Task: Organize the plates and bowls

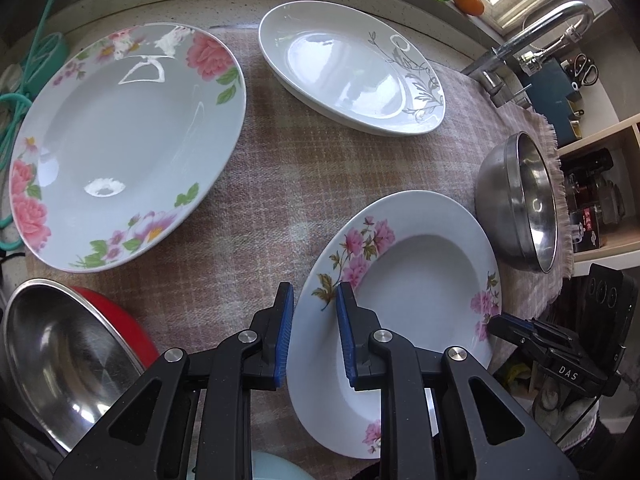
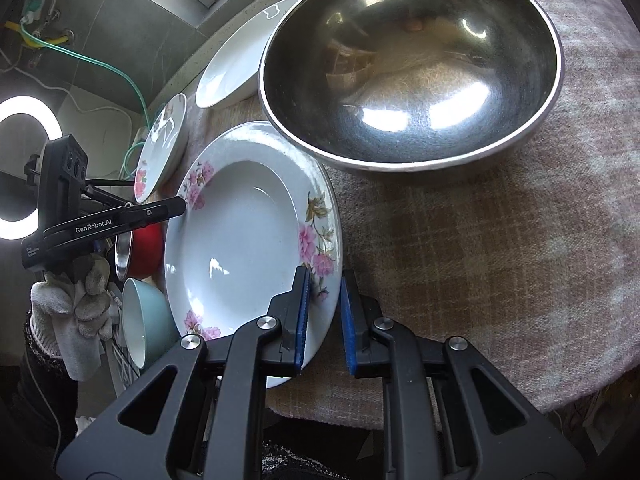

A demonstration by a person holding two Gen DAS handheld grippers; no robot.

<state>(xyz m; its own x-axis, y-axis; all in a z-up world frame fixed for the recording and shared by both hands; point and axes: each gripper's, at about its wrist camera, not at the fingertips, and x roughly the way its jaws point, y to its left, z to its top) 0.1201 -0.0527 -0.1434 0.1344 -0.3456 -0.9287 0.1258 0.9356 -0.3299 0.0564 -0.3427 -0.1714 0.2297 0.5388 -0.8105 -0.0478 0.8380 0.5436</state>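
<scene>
I have both grippers on the same deep plate, the white one with pink flowers on its rim, which sits on the checked cloth near the front edge of the counter. My left gripper straddles the plate's rim: one blue pad is outside the rim over the cloth, the other sits over the flowered rim. The jaws are nearly closed, though from this angle I cannot tell for sure whether the pads actually press on the china. My right gripper straddles the opposite rim in the same way, one pad over the inside of the plate and the other outside over the cloth, its jaws drawn in narrow around the rim.

In the right wrist view the left gripper's tip reaches the plate's far edge, with a gloved hand below it.

Around the plate: a large flat plate with pink roses lies to the left on the cloth, and a white oval dish with a grey leaf pattern lies further back, apart from both. A steel bowl stands just beside the deep plate, its rim overlapping the plate's edge in the right wrist view. At the near left are another steel bowl resting in a red one, and a pale blue bowl beside them. A tap stands at the back right.
</scene>
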